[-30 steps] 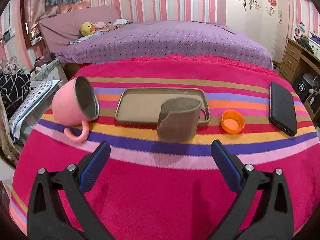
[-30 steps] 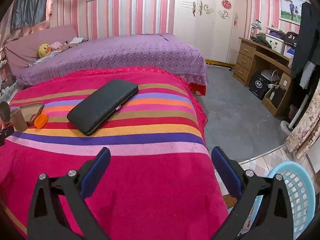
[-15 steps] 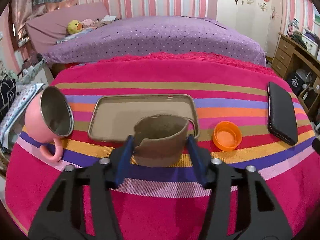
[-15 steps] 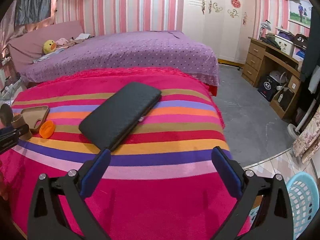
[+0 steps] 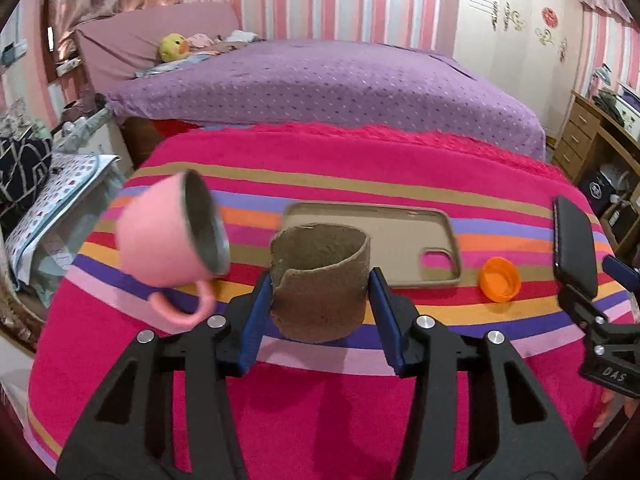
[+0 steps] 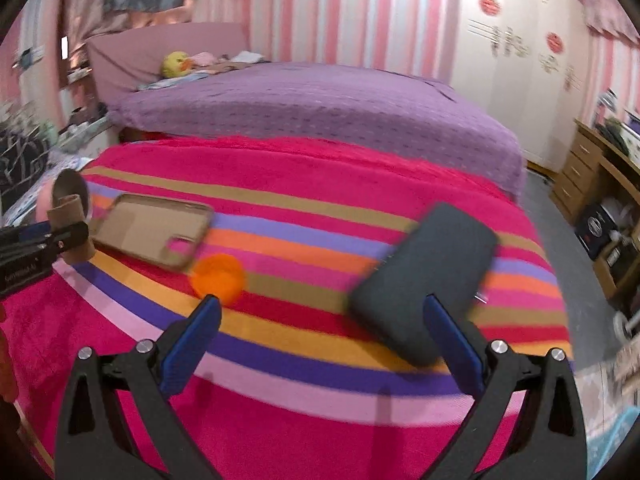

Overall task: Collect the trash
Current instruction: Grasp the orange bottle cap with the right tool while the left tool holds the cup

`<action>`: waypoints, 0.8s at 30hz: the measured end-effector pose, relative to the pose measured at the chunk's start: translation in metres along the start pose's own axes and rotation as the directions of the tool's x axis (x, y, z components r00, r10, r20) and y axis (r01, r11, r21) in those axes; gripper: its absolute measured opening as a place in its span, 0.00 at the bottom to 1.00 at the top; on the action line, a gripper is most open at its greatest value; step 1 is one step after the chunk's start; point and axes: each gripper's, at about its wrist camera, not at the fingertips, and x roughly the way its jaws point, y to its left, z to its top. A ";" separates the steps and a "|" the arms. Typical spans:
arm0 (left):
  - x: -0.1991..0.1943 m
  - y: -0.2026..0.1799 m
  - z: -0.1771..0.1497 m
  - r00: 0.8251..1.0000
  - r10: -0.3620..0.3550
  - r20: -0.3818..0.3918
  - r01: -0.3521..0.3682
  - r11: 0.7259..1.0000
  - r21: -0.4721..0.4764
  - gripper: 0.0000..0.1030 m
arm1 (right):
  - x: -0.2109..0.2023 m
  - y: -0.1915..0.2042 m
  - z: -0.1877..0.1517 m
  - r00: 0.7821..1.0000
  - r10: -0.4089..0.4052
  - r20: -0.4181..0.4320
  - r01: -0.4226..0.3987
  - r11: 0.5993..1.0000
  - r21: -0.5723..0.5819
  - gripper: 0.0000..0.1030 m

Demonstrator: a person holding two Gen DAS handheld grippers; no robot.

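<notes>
My left gripper (image 5: pixel 320 312) is shut on a torn brown cardboard tube (image 5: pixel 320 280), its blue pads (image 5: pixel 256 312) pressed on both sides of it, over the striped blanket. The tube also shows at the far left of the right wrist view (image 6: pixel 70 226), held by the left gripper (image 6: pixel 36 248). An orange bottle cap (image 5: pixel 500 285) lies to its right, and shows in the right wrist view (image 6: pixel 218 278) just beyond my left fingertip. My right gripper (image 6: pixel 320 332) is open and empty, low over the blanket between the cap and a black case.
A pink mug (image 5: pixel 172 240) lies tilted left of the tube. A tan phone case (image 5: pixel 384 240) lies behind it. A black case (image 6: pixel 428 280) lies right of the cap. The right gripper (image 5: pixel 600 320) shows at the right edge. A purple bed (image 5: pixel 320 88) lies beyond.
My left gripper has closed on the cardboard tube and holds it. My right gripper has swung left and forward, now near the orange cap and black case.
</notes>
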 end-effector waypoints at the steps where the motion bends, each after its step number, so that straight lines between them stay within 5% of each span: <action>1: 0.001 0.005 -0.002 1.000 -0.006 -0.008 0.006 1.000 -0.018 0.46 | 0.002 0.008 0.002 1.000 0.005 0.000 -0.005 1.000 -0.018 0.95; 6: 0.006 0.016 -0.007 0.999 -0.001 -0.041 0.000 0.999 -0.036 0.46 | 0.018 0.043 0.012 1.000 0.023 -0.017 -0.025 0.992 -0.124 0.91; 16: -0.001 0.031 -0.016 0.998 0.009 -0.057 -0.012 0.998 -0.059 0.46 | 0.050 0.050 0.016 0.985 0.105 -0.136 -0.124 0.982 -0.141 0.41; 24: -0.013 0.023 -0.019 0.999 -0.009 -0.040 0.006 0.998 -0.056 0.46 | 0.026 0.040 0.008 0.992 0.106 -0.067 -0.113 0.987 -0.112 0.39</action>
